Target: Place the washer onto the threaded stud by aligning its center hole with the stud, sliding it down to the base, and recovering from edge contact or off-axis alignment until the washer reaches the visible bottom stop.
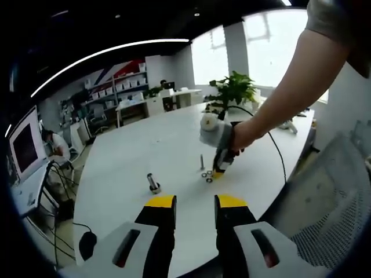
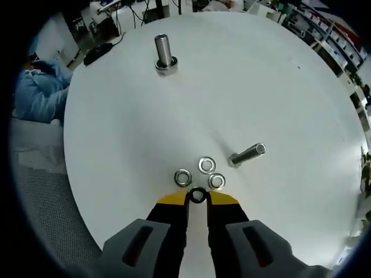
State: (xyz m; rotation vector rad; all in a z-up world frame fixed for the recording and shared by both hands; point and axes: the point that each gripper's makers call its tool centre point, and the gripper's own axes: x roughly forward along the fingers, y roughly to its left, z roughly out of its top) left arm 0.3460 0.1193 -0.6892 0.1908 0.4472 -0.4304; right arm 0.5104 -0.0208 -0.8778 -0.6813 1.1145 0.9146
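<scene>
Three loose washers [image 2: 206, 165] lie close together on the round white table [image 2: 116, 145], just ahead of my right gripper [image 2: 197, 198]. Its yellow-tipped jaws are shut on a fourth washer [image 2: 197, 195], held at the tips low over the table. The threaded stud [image 2: 248, 154] stands upright a little to the right of the washers. In the left gripper view, a hand holds the right gripper [image 1: 218, 172] down by the washers [image 1: 206, 174], beside the stud [image 1: 202, 160]. My left gripper [image 1: 195, 202] hangs back above the near table edge, open, with nothing between its jaws.
A short metal cylinder on a flanged base [image 2: 164, 53] [image 1: 153, 183] stands apart from the stud. A computer mouse [image 2: 95, 53] lies at the table rim. A seated person in blue [image 2: 35, 81], a monitor [image 1: 26, 147], a mesh chair [image 1: 342, 197] and a potted plant [image 1: 235, 90] surround the table.
</scene>
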